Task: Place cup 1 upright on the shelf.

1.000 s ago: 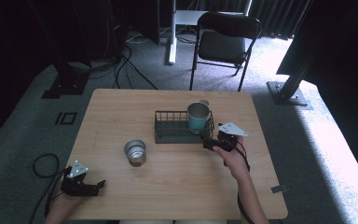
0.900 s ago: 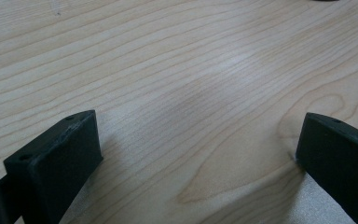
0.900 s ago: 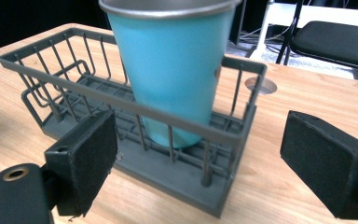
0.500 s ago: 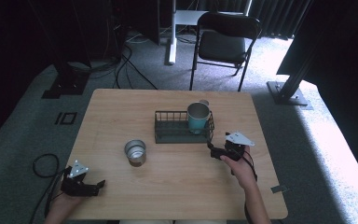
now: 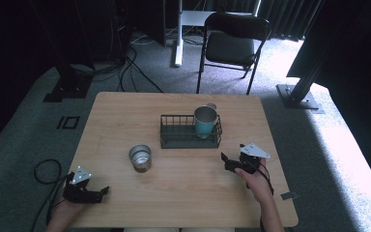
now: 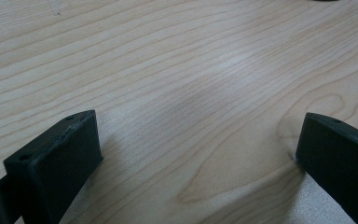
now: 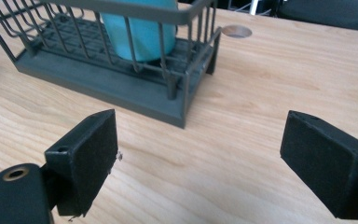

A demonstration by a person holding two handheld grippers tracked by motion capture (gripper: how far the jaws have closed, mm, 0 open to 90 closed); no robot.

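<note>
A teal cup (image 5: 206, 122) with a metal inside stands upright in the right end of a dark wire basket (image 5: 174, 137) at mid-table; it shows through the basket's bars (image 7: 140, 32) in the right gripper view. A silver metal cup (image 5: 140, 157) stands on the wood to the basket's front left. My right gripper (image 5: 227, 162) rests low over the table, a short way in front of the basket's right corner (image 7: 179, 100), open and empty. Near the front left corner my left gripper (image 5: 100, 192) lies on the table, jaws wide apart over bare wood (image 6: 191, 116).
The wooden table (image 5: 125, 111) has a small round hole (image 7: 237, 31) behind the basket. A black folding chair (image 5: 232, 46) stands beyond the far edge. Cables (image 5: 43, 169) lie on the carpet at the left.
My right gripper has drawn back from the basket and the teal cup, toward the front right, and come down near the table. The left gripper has stayed put.
</note>
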